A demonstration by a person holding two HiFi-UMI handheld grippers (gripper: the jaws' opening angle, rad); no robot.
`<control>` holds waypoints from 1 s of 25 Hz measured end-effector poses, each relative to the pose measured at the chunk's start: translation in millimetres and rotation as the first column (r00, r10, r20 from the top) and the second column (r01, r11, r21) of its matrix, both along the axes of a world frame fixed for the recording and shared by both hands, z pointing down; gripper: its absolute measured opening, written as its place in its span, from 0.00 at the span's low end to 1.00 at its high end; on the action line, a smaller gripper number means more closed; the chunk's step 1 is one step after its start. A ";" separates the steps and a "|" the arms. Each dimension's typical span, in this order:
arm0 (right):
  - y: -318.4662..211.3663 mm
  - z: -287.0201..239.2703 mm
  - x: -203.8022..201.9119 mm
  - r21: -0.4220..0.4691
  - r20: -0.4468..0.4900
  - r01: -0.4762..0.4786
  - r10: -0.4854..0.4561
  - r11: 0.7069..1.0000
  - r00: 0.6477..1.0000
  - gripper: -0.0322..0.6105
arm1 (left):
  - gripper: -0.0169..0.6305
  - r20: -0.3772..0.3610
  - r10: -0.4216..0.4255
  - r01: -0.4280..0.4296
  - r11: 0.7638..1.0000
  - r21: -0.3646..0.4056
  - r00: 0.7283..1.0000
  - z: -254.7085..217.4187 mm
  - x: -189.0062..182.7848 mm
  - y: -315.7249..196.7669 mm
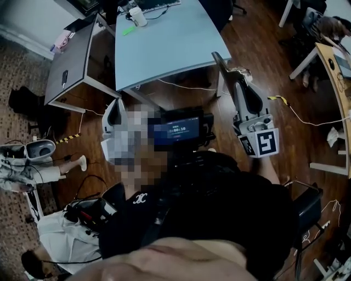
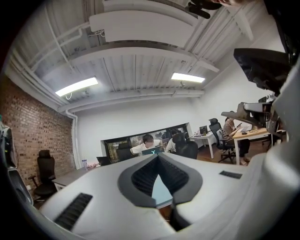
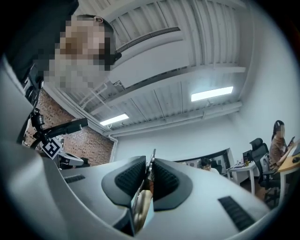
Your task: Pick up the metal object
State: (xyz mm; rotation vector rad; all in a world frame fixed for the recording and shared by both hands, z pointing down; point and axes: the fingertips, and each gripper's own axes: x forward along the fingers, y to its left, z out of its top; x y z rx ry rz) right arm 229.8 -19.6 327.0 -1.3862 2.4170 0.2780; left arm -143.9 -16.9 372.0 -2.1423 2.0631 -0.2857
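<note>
My right gripper (image 3: 150, 165) is shut on a thin, flat metal object (image 3: 151, 161) whose edge sticks up past the pads and whose shiny lower part (image 3: 140, 211) shows between the jaws. In the head view this gripper (image 1: 226, 65) is raised at the right, above the wooden floor next to the light blue table (image 1: 164, 38), with the metal object (image 1: 237, 70) glinting at its tip. My left gripper (image 2: 157, 158) points up at the room with its pads meeting at the tips and nothing between them. In the head view it (image 1: 113, 114) is half hidden at the left.
A grey desk (image 1: 71, 60) stands left of the blue table, which carries a white cup (image 1: 138, 16). Cables (image 1: 307, 118) run over the wooden floor. A wooden table (image 1: 337, 71) is at the right edge. People sit at desks (image 2: 243, 133) farther off.
</note>
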 end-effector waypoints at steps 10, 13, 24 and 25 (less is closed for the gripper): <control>33.8 -4.8 -54.6 0.038 -0.002 -0.014 0.014 0.999 1.000 0.11 | 0.03 0.018 0.049 -0.049 0.998 0.049 0.999 -14.4 -40.3 24.0; 40.9 -10.7 -60.6 0.051 0.001 -0.028 0.028 0.998 1.000 0.11 | 0.03 0.017 0.061 -0.062 0.997 0.052 0.998 -17.7 -46.3 28.3; 44.1 -15.2 -56.3 0.010 -0.010 -0.042 0.042 0.999 0.999 0.10 | 0.03 0.034 0.068 -0.068 0.998 -0.002 0.997 -15.3 -40.3 31.6; 43.6 -17.3 -55.0 0.016 -0.008 -0.046 0.047 0.999 0.999 0.10 | 0.03 0.037 0.066 -0.066 0.998 -0.002 0.997 -15.9 -39.8 31.9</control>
